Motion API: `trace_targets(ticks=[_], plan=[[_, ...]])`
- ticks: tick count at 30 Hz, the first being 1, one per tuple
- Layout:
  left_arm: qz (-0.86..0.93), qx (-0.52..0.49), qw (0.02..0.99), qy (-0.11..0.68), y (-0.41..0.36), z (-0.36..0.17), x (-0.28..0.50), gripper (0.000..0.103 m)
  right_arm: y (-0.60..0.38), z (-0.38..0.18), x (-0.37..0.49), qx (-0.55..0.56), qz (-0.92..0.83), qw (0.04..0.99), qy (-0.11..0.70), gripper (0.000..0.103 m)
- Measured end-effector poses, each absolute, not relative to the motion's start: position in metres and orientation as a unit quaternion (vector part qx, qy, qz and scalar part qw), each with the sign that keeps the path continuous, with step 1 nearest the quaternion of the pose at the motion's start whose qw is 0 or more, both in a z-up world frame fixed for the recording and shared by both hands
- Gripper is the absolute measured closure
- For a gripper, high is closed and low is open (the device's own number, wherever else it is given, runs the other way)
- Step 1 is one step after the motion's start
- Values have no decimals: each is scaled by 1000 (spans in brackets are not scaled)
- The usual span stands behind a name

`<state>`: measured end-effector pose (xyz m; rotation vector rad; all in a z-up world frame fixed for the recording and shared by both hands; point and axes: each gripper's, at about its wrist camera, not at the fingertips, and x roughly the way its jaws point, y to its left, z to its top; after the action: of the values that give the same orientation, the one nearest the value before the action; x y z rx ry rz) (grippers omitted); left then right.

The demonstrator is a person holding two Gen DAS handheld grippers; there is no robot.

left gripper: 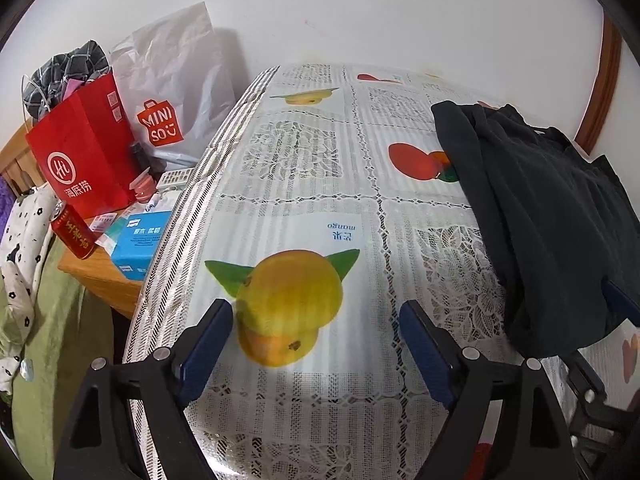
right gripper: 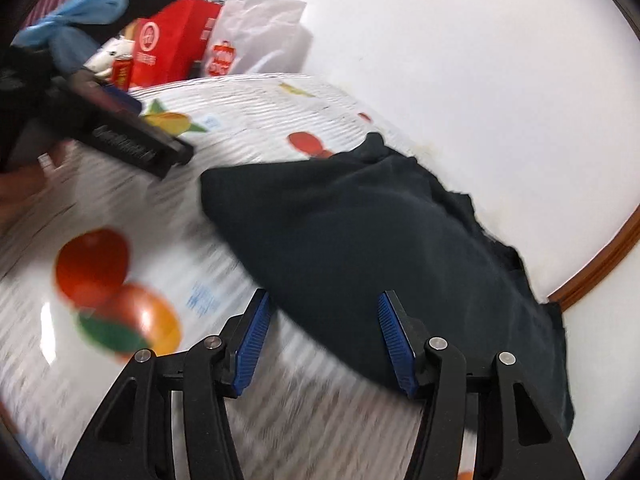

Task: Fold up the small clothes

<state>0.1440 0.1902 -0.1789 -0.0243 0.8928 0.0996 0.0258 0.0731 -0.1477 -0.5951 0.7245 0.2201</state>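
A dark, crumpled garment (left gripper: 548,216) lies on the table with the fruit-print cloth (left gripper: 304,184), at its right side by the wall. My left gripper (left gripper: 316,320) is open and empty over the printed mango, to the left of the garment. My right gripper (right gripper: 324,312) is open, its fingers standing either side of the garment's near edge (right gripper: 360,248); the view is motion-blurred. The right gripper's fingertips (left gripper: 620,304) show in the left wrist view at the garment's lower right edge. The left gripper (right gripper: 132,140) shows at upper left in the right wrist view.
Left of the table, a wooden stand (left gripper: 104,276) holds a red paper bag (left gripper: 88,160), a white Miniso bag (left gripper: 172,92), a red can (left gripper: 74,236) and a blue box (left gripper: 140,244). A white wall (left gripper: 360,12) stands behind the table. Green bedding (left gripper: 52,340) lies at far left.
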Motion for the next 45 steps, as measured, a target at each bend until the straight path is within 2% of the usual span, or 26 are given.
trace_targets(ticks=[10,11,12,15,17,22,28,35,40,43,45], plan=[[49,-12,901,431,190,-179,144,18,96,-152,65,-292,89,887,347,48],[49,-12,901,431,190,-179,144,18,94,-150,72,-275,99,887,358,60],[49,-12,901,432,190,-179,144,18,94,-151,75,-263,107,886,366,79],[49,-11,901,432,189,-179,144,17,79,-136,85,-205,133,895,372,88],[49,-11,901,432,189,-179,144,17,60,-118,91,-145,148,906,370,89],[49,-11,901,432,189,-179,145,16,-2,-60,91,-36,133,942,305,90],[51,-8,901,432,188,-179,145,15,-113,-30,90,99,82,956,265,90],[29,8,904,427,180,-178,142,16,-232,-60,64,242,-15,936,256,91],[-7,30,902,430,155,-175,133,17,-275,-102,49,265,-72,911,307,90],[-29,19,897,441,138,-173,129,17,-288,-119,46,266,-65,900,338,82],[-36,24,897,440,124,-169,126,17,-289,-118,45,247,-73,903,343,69]])
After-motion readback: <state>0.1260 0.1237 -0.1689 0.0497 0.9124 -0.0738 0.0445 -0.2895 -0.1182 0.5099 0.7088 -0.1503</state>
